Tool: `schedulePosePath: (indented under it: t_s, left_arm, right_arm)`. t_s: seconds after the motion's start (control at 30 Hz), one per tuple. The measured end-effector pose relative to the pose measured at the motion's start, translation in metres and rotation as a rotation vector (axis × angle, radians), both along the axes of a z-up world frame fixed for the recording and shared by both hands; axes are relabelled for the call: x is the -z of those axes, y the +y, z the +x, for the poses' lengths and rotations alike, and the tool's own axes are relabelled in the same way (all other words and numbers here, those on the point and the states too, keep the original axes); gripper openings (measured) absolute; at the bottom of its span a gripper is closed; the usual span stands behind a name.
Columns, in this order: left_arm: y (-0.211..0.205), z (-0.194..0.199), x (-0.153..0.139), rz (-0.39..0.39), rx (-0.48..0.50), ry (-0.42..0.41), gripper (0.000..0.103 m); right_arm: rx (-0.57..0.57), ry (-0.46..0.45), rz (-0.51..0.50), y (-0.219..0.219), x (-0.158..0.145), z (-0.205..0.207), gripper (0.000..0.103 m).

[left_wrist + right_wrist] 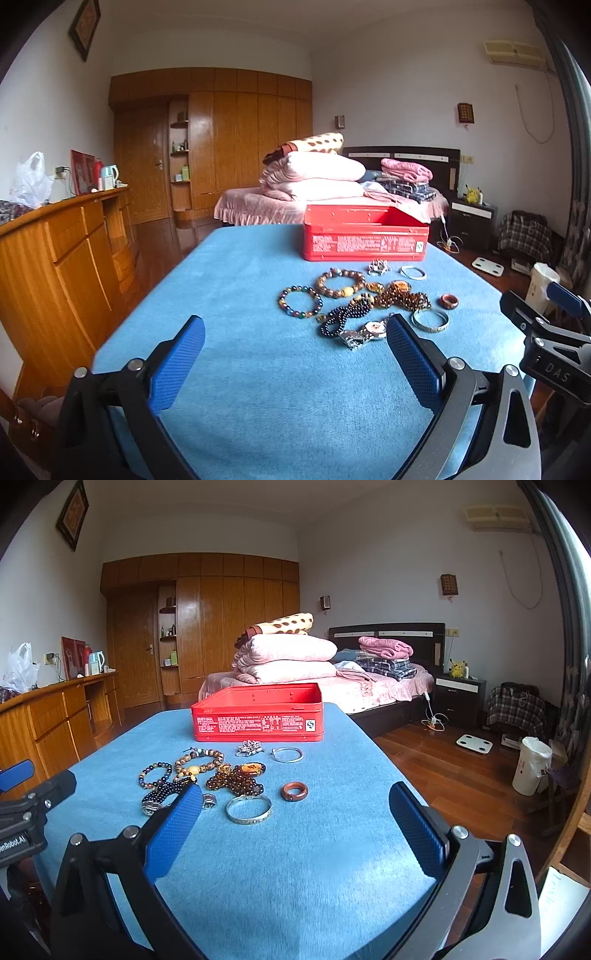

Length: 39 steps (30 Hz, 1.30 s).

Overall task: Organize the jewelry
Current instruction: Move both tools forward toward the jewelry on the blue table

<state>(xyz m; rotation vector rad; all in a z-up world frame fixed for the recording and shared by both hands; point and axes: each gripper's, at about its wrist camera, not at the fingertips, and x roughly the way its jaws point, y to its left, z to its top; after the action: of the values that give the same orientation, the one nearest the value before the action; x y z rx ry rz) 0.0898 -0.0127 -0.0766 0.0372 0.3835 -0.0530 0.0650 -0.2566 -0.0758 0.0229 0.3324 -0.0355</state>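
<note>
Nothing is packed yet: both the left gripper point(295, 350) and right gripper point(295, 819) hover spread and empty, the bracelets point(199, 762) lying loose beyond their fingertips, short of the open red tin point(258, 716).

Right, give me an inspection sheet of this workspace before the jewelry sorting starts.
Surface: blue cloth-covered table, near half bare.
Job's things: open red tin box at the far end, no lid seen; between it and the grippers lie beaded bracelets, a dark bead strand, a wristwatch, an engraved silver bangle, a thin silver bangle, a reddish-brown ring and a small silver chain pile.
Clutter: nothing seen besides the jewelry.
Grippers: left gripper and right gripper both open, holding nothing.
Cables: none on the table; a power strip with cords on the floor by the bed.
Surroundings: bed with folded bedding, wooden wardrobe, dresser.
</note>
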Motion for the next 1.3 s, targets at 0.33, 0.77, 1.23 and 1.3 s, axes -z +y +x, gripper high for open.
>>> schedulePosePath:
  t_s: [0.33, 0.77, 1.23, 1.3]
  left_arm:
    - [-0.005, 0.034, 0.029, -0.015, 0.03, 0.024, 0.096]
    - [-0.002, 0.059, 0.045, -0.032, 0.065, 0.05, 0.085]
    - [-0.007, 0.073, 0.054, -0.057, 0.108, 0.085, 0.084]
    - [-0.011, 0.074, 0.056, -0.061, 0.122, 0.093, 0.083]
  right_arm:
    - [-0.058, 0.107, 0.044, 0.003, 0.029, 0.049, 0.08]
    - [-0.099, 0.201, 0.009, 0.021, 0.051, 0.084, 0.074]
    - [-0.123, 0.202, -0.062, 0.032, 0.055, 0.097, 0.063]
    - [-0.145, 0.202, -0.066, 0.032, 0.054, 0.095, 0.052]
